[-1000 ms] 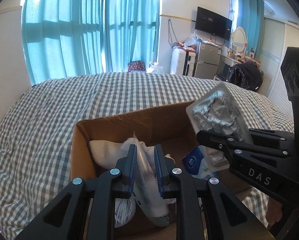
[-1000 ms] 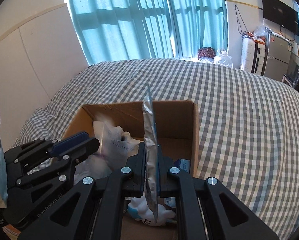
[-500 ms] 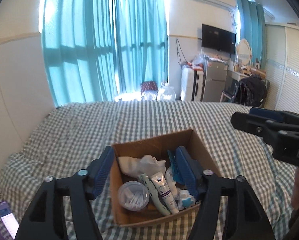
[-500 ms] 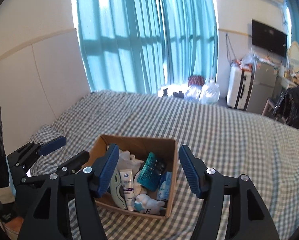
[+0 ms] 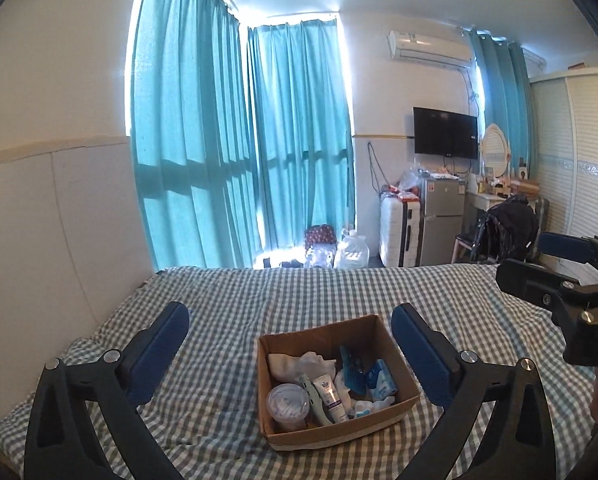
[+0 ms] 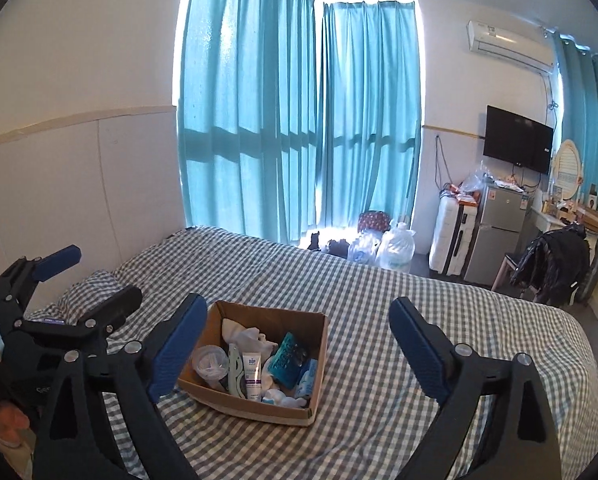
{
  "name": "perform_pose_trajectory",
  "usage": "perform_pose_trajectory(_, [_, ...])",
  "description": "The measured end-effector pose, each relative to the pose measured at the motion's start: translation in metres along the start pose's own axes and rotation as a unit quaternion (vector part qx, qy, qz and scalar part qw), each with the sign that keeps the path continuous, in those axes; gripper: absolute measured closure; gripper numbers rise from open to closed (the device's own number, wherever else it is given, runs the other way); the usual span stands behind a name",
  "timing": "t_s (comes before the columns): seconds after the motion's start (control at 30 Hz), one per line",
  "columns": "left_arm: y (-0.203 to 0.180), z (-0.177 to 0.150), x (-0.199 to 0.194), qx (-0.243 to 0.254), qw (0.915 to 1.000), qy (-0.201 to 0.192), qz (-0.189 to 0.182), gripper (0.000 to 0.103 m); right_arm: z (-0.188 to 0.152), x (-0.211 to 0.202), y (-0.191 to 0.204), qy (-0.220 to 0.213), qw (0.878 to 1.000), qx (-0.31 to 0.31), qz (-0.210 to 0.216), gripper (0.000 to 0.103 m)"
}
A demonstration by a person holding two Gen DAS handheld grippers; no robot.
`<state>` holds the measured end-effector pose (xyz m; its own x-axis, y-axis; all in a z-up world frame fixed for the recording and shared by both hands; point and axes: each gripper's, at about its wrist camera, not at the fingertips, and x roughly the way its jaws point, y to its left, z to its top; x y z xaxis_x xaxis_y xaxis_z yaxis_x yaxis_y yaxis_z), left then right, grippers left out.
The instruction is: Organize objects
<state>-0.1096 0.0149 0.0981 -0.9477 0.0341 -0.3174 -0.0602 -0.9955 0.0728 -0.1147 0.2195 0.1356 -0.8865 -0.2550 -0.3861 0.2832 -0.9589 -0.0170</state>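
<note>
Both tongs spread wide, nothing held — left gripper (image 5: pixel 289 346) and right gripper (image 6: pixel 297 340) hover above the open brown cardboard box (image 5: pixel 395 350) of toiletries, sitting on the grey-checked bedspread (image 6: pixel 379 280).

1. We're in a home bedroom: a wide bed under a grey-and-white checked cover (image 6: pixel 439 320) fills the floor.
2. Long teal curtains (image 6: pixel 299 120) hang across the bright windows.
3. A black wall-mounted television (image 6: pixel 517 144), a small silver fridge (image 6: pixel 495 236) and a white wall air conditioner (image 5: pixel 427 46) line the far wall.
</note>
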Motion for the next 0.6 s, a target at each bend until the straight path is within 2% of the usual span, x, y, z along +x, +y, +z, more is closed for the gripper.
perform_pose_trajectory(0.07, [-0.001,-0.003,-0.006,-0.007,0.9999,0.006,0.006,0.000,-0.004,-0.011,0.002,-0.004,1.000,0.001,0.001,0.001])
perform_pose_trajectory(0.23, [0.000,-0.016,-0.021,-0.028,0.9995,0.001,0.014,0.000,-0.026,-0.035,0.001,-0.029,0.999,-0.008,-0.011,0.000])
perform_pose_trajectory(0.43, [0.000,-0.042,-0.028,-0.062,0.9970,-0.008,0.045,0.000,-0.061,-0.031,0.002,-0.037,0.999,-0.002,-0.039,0.000])
perform_pose_trajectory(0.5, [0.000,-0.051,-0.025,-0.066,0.9965,-0.008,0.049,0.000,-0.077,-0.027,0.000,-0.049,0.998,0.010,-0.038,0.000])
perform_pose_trajectory(0.6, [-0.001,-0.067,-0.018,-0.072,0.9962,0.003,0.048,0.000,-0.091,-0.015,-0.003,-0.040,0.999,0.020,-0.025,0.000])
